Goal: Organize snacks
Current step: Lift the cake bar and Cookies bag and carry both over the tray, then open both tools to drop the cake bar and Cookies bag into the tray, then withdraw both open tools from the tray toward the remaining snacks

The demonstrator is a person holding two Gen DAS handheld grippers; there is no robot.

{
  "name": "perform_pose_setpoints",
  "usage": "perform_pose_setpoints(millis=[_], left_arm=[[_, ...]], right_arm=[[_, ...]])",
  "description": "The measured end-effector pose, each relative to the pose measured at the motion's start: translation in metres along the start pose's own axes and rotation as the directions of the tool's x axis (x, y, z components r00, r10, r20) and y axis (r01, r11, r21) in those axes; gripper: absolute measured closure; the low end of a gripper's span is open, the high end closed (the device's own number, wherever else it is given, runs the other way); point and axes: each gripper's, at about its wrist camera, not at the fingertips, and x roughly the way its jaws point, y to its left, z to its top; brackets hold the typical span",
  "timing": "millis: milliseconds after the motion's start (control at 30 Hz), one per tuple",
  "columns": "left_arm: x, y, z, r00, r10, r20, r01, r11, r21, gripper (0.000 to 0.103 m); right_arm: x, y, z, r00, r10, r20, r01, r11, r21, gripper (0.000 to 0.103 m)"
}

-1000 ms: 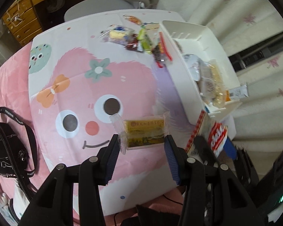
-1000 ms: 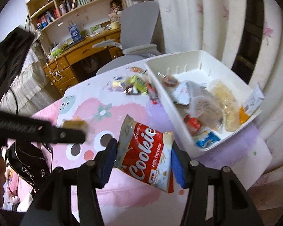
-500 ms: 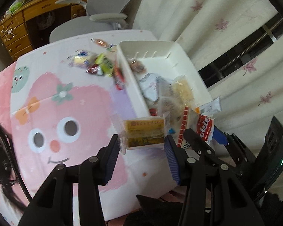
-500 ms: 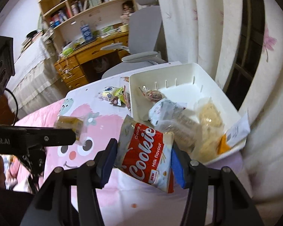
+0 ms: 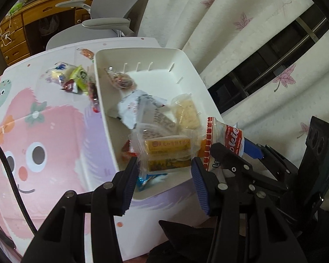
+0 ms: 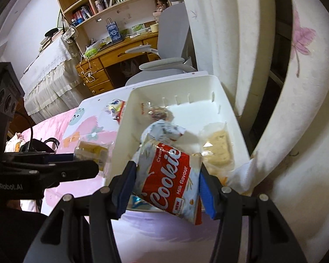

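Note:
My left gripper (image 5: pixel 164 168) is shut on a yellow wrapped cake bar (image 5: pixel 167 153), held over the near end of the white basket (image 5: pixel 142 53). My right gripper (image 6: pixel 166 175) is shut on a red and white cookie packet (image 6: pixel 171 175), also above the basket's near end (image 6: pixel 173 81). The cookie packet (image 5: pixel 226 140) shows at the right of the left wrist view, and the cake bar (image 6: pixel 92 150) at the left of the right wrist view. Several wrapped snacks lie in the basket, among them a white pouch (image 5: pixel 138 107) and a pale biscuit pack (image 5: pixel 186 114).
A few loose snacks (image 5: pixel 72 79) lie on the pink cartoon tablecloth (image 5: pixel 43 135) left of the basket. A grey office chair (image 5: pixel 111 22) and a wooden desk (image 6: pixel 120 52) stand behind the table. A flowered curtain (image 5: pixel 230 22) hangs close on the right.
Both grippers have swung right from over the tablecloth to above the basket, carrying the cake bar and the cookie packet with them.

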Motion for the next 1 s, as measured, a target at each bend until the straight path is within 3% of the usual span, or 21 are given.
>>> perform_pose_setpoints(millis=[233, 333, 367, 667, 833, 1000], left_arm=[[0.015, -0.022, 0.012, 1.0, 0.01, 0.004, -0.01, 1.0, -0.011, 0.054], [0.019, -0.023, 0.016, 1.0, 0.029, -0.003, -0.029, 0.999, -0.027, 0.031], [0.019, -0.022, 0.016, 0.999, 0.038, -0.002, -0.038, 0.999, -0.034, 0.029], [0.014, 0.002, 0.011, 0.993, 0.117, -0.013, -0.118, 0.985, -0.123, 0.028], [0.007, 0.02, 0.004, 0.987, 0.159, -0.019, -0.16, 0.976, -0.15, 0.028], [-0.008, 0.049, -0.005, 0.987, 0.16, -0.008, -0.158, 0.969, -0.189, 0.028]], right_arm=[[0.004, -0.029, 0.01, 1.0, 0.004, -0.006, -0.004, 1.0, 0.011, 0.046], [0.011, -0.041, 0.013, 1.0, -0.015, -0.026, 0.016, 0.999, 0.036, 0.039], [0.014, -0.045, 0.014, 0.999, -0.022, -0.035, 0.024, 0.999, 0.048, 0.038], [0.034, -0.055, 0.019, 0.996, -0.003, -0.088, 0.013, 0.994, 0.112, 0.038], [0.042, -0.036, 0.02, 0.994, 0.015, -0.108, -0.006, 0.996, 0.084, 0.038], [0.047, -0.005, 0.019, 0.992, 0.023, -0.123, -0.016, 0.998, 0.052, 0.038]])
